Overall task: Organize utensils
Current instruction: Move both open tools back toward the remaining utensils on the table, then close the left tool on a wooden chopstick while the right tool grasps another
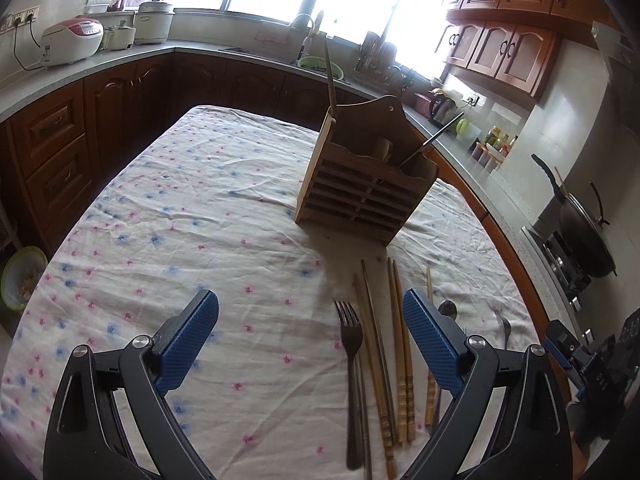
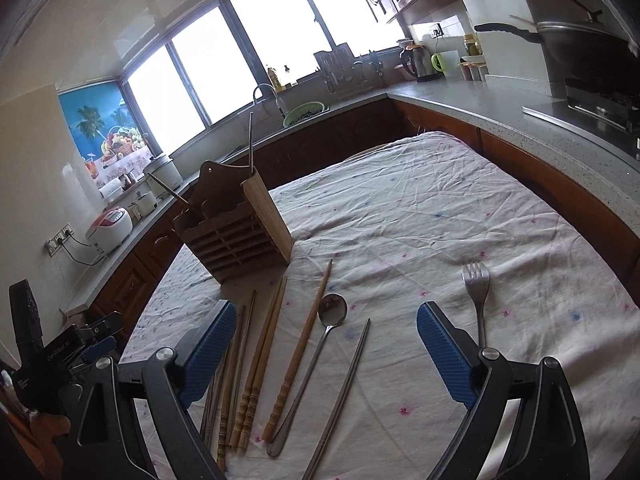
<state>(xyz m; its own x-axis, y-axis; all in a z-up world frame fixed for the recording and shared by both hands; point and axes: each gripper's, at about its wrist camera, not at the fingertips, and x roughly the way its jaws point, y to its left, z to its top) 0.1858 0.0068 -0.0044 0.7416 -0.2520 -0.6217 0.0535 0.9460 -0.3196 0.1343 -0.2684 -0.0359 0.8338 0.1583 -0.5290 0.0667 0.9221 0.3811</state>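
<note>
A wooden utensil holder (image 1: 366, 184) stands on the clothed table, with a wooden chopstick and a metal utensil standing in it; it also shows in the right wrist view (image 2: 236, 232). In front of it lie a fork (image 1: 351, 364), several wooden chopsticks (image 1: 400, 356) and a spoon (image 1: 448, 309). The right wrist view shows wooden chopsticks (image 2: 264, 360), a spoon (image 2: 320, 344), a metal chopstick (image 2: 344, 396) and a second fork (image 2: 478, 300). My left gripper (image 1: 310, 320) is open and empty above the cloth, left of the row. My right gripper (image 2: 326, 332) is open and empty over the spoon and chopsticks.
The table has a white floral cloth (image 1: 200, 208). Kitchen counters surround it, with a rice cooker (image 1: 72, 42), a sink with a green basin (image 1: 322, 65), a kettle (image 2: 418, 63) and a wok on the stove (image 1: 584, 236). A bowl (image 1: 22, 276) sits low at the left.
</note>
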